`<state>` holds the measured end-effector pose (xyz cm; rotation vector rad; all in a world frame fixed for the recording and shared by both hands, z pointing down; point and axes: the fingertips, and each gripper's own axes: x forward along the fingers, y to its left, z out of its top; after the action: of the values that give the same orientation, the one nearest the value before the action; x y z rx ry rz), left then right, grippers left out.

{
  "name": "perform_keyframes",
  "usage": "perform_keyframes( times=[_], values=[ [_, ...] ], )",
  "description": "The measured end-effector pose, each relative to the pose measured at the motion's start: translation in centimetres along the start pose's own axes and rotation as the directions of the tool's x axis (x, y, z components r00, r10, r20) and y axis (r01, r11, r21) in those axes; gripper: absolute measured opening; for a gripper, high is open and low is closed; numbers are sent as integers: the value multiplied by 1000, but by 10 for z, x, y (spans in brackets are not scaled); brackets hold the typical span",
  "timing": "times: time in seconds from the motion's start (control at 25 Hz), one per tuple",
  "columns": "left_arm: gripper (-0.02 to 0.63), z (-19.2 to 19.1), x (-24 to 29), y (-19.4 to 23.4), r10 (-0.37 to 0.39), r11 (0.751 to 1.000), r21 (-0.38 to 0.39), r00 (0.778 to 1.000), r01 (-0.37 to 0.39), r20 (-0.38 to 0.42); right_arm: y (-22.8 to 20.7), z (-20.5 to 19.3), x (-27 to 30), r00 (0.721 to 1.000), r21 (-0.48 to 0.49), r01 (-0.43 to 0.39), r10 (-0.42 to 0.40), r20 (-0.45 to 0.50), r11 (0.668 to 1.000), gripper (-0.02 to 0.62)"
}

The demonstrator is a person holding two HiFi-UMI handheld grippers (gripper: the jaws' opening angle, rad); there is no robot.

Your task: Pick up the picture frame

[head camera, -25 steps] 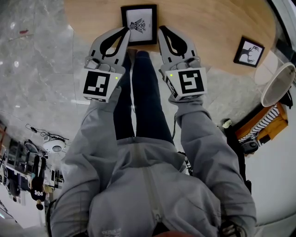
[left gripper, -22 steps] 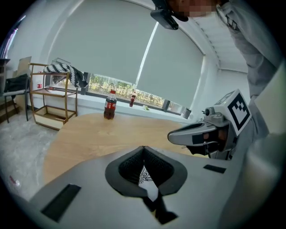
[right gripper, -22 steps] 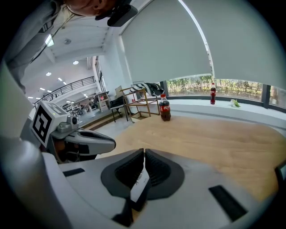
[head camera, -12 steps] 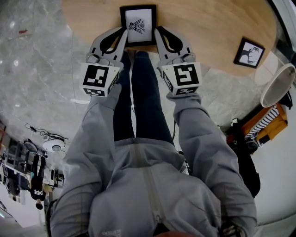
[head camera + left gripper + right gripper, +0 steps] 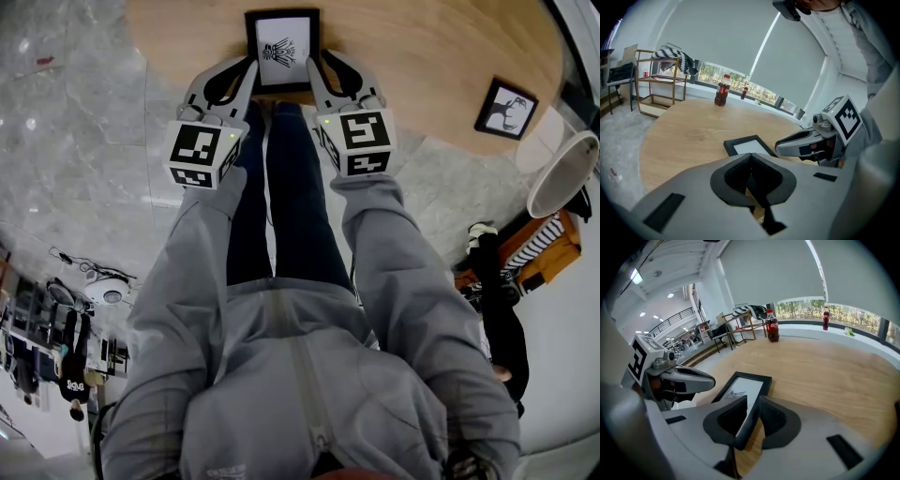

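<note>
Head view, target: the picture frame (image 5: 282,49) lies flat on the wooden table (image 5: 422,47) at 12 o'clock, close to the near edge. A second frame (image 5: 505,105) sits well apart at 2 o'clock.
Head view, left: the left gripper (image 5: 247,69) noses in at the frame's 7 o'clock corner.
Head view, right: the right gripper (image 5: 315,69) is just beside the 5 o'clock corner.
Left gripper view: jaws pressed together with nothing between them. The frame lies ahead at 12 o'clock and a cola bottle (image 5: 722,91) stands far back at 11.
Right gripper view: jaws a narrow slit apart and just been opening. The frame's dark right border lines up in the gap, but I can't tell if the pads touch it.
Handling: likely light and stiff. The glazed front is probably slick and breakable, and it lies too low to get under easily.
Where to hold: the black border, 1 gripper on each long side, clear of the pane.
Since 1 second ago: both grippers are closer to the frame and now flank its near corners. The frame itself is in the same place.
</note>
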<state>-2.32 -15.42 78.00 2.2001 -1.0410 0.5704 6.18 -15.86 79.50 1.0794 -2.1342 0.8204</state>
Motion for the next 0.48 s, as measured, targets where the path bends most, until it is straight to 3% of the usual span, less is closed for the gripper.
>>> perform_keyframes(
  times=[0.08,0.12,0.48],
  values=[
    [18,-2,0,1,-1,1000,-10,1000,1,-8,-2,-3,4,1000,20,8,-7,-21,1000,149],
    [18,-3,0,1,-1,1000,-15,1000,1,-11,-3,-4,6,999,31,13,-12,-30,999,158],
    [18,-10,1,5,3,999,-33,1000,-3,-24,-12,-13,19,996,105,52,-44,-84,993,145]
  ],
)
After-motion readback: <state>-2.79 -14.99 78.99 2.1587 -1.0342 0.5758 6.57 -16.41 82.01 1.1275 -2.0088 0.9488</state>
